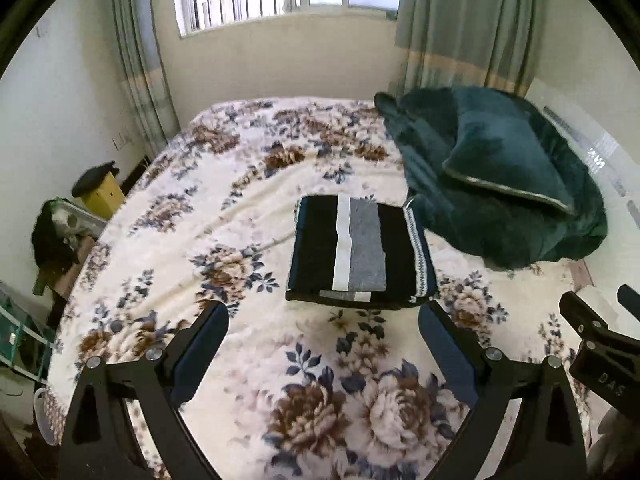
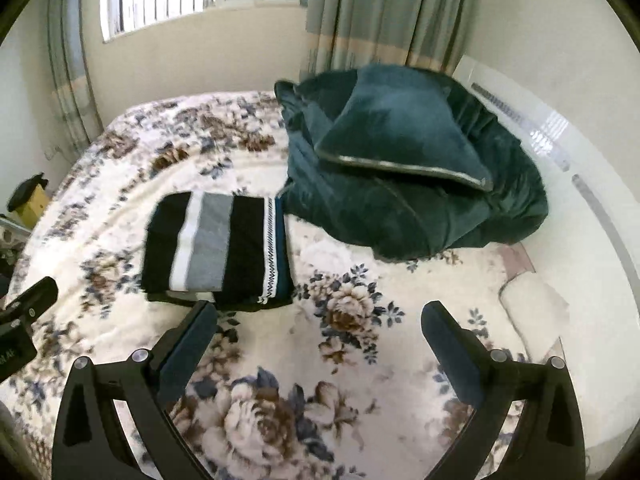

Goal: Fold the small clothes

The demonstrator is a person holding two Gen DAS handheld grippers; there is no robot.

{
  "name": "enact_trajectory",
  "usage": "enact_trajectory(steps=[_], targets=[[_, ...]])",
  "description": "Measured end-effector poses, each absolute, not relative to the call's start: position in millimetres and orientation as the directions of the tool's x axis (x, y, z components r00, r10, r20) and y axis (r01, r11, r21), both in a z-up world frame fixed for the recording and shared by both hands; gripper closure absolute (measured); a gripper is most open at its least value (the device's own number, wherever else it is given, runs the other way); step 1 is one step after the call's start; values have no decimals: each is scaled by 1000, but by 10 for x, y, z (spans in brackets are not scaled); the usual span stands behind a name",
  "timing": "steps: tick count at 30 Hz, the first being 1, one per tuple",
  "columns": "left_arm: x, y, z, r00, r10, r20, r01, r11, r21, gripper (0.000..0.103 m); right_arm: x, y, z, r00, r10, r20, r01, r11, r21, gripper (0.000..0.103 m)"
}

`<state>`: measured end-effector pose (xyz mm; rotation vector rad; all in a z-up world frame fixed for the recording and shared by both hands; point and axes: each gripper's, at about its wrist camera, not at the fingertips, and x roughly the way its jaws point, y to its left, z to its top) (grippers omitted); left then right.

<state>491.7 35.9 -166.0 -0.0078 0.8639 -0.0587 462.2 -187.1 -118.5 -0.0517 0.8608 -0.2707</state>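
Note:
A folded black garment [image 1: 360,252] with a white and a grey stripe and a zigzag trim lies flat on the floral bed cover [image 1: 224,216]. It also shows in the right wrist view [image 2: 218,248]. My left gripper [image 1: 324,320] is open and empty, just in front of the garment's near edge. My right gripper [image 2: 320,320] is open and empty, in front of and to the right of the garment, above the floral bed cover [image 2: 352,360]. The right gripper shows at the right edge of the left wrist view [image 1: 596,332].
A dark green blanket with a pillow [image 1: 504,176] is piled at the right of the bed, close behind the garment; it also shows in the right wrist view [image 2: 404,168]. A white headboard [image 2: 580,184] runs along the right. A yellow stool [image 1: 102,192] and clutter stand left of the bed.

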Motion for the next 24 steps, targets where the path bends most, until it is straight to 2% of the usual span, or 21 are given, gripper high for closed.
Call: enact_trajectory(steps=[12,24], targets=[[3912,412,-685,714,-77,-695,71,997,-37,6,3238,-1608,263,745,-244,-621,187,970,-157,0],[3359,419,-289,760,-73,-646,56,997,-47,6,2510,-1578,839,777,-196,-599,163,980,-110,0]])
